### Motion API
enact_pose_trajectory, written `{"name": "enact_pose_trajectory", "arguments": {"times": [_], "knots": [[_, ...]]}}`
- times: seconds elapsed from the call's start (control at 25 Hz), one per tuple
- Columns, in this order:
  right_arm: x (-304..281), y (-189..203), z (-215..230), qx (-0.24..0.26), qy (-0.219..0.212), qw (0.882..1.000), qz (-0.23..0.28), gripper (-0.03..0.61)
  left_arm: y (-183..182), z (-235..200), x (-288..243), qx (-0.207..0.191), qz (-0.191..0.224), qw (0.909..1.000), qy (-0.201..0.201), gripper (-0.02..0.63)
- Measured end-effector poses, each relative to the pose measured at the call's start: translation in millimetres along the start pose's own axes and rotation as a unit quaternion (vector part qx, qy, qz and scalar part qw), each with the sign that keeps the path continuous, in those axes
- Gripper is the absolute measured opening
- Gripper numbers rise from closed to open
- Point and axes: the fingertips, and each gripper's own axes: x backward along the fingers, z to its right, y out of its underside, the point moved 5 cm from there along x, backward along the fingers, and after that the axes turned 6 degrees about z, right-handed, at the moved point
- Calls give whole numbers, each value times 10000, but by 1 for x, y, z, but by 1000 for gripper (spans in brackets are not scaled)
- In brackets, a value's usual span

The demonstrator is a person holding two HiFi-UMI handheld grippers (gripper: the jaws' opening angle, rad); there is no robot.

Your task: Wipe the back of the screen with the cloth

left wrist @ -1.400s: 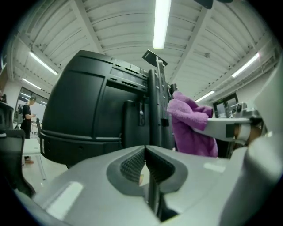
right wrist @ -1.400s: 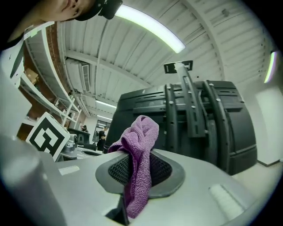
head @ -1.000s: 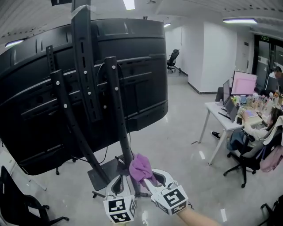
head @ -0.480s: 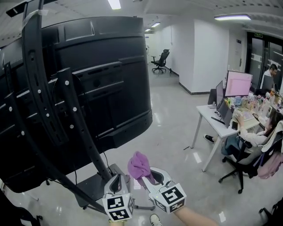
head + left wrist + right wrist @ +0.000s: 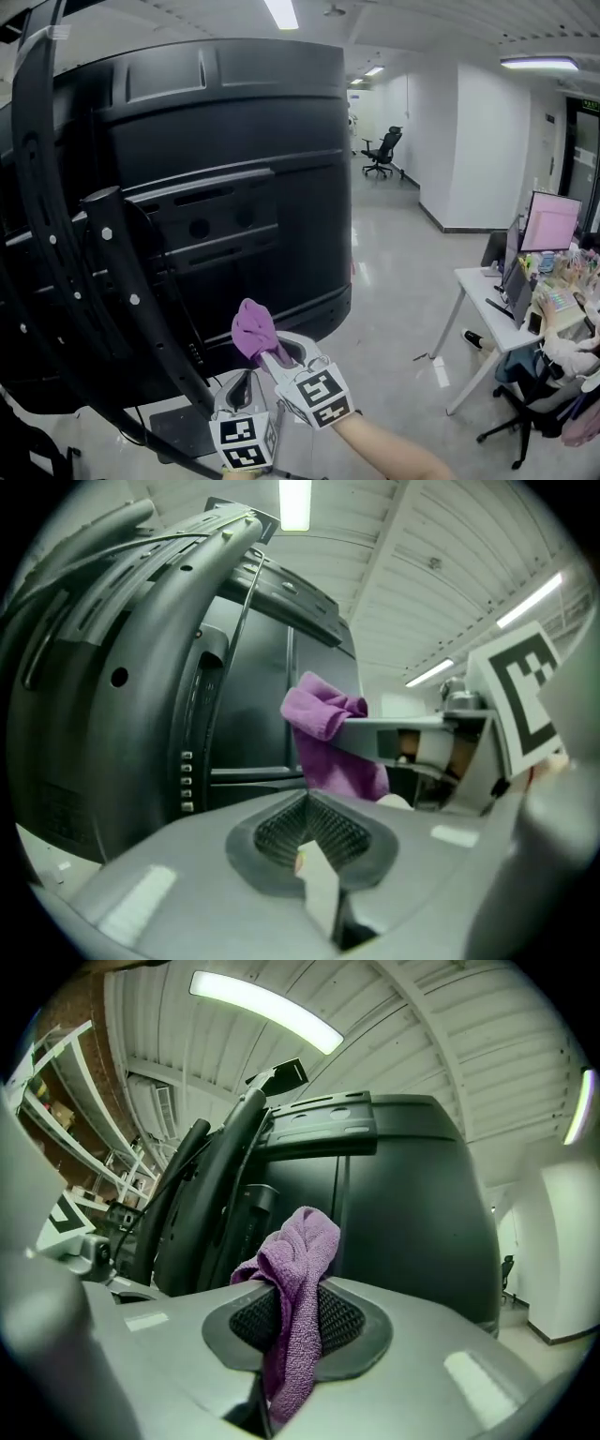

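Observation:
The large black back of the screen point(image 5: 216, 187) fills the left and middle of the head view, on a black mounting stand point(image 5: 56, 234). My right gripper point(image 5: 272, 354) is shut on a purple cloth point(image 5: 251, 328), held just below and in front of the screen's lower right part, not clearly touching it. In the right gripper view the purple cloth point(image 5: 295, 1279) bunches up between the jaws with the screen back point(image 5: 403, 1204) right ahead. My left gripper point(image 5: 246, 384) is shut with nothing in it, beside the right one; its own view shows the purple cloth point(image 5: 328, 733) nearby.
The stand's slanted black legs point(image 5: 150, 356) run down to a base on the shiny floor. At the right stands a white desk point(image 5: 497, 300) with a pink-lit monitor point(image 5: 553, 220) and a seated person point(image 5: 572, 356). An office chair point(image 5: 382, 150) stands far down the corridor.
My head view has swung closer to the screen. The right gripper has carried the cloth up and leftward, nearer the screen's lower edge. The left gripper stays beside it.

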Motion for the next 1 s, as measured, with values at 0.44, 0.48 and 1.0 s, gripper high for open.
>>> {"name": "enact_pose_trajectory", "arguments": {"times": [0.44, 0.48, 1.0], "knots": [[-62, 2, 18, -66, -892, 9959, 152, 66, -5, -5, -19, 14, -210, 9931, -1150, 8], [-59, 4, 25, -26, -944, 9954, 150, 66, -7, -3, -24, 48, -191, 9924, -1218, 8], [32, 32, 236, 332, 341, 9988, -150, 66, -15, 100, -116, 94, -92, 9965, -821, 8]]}}
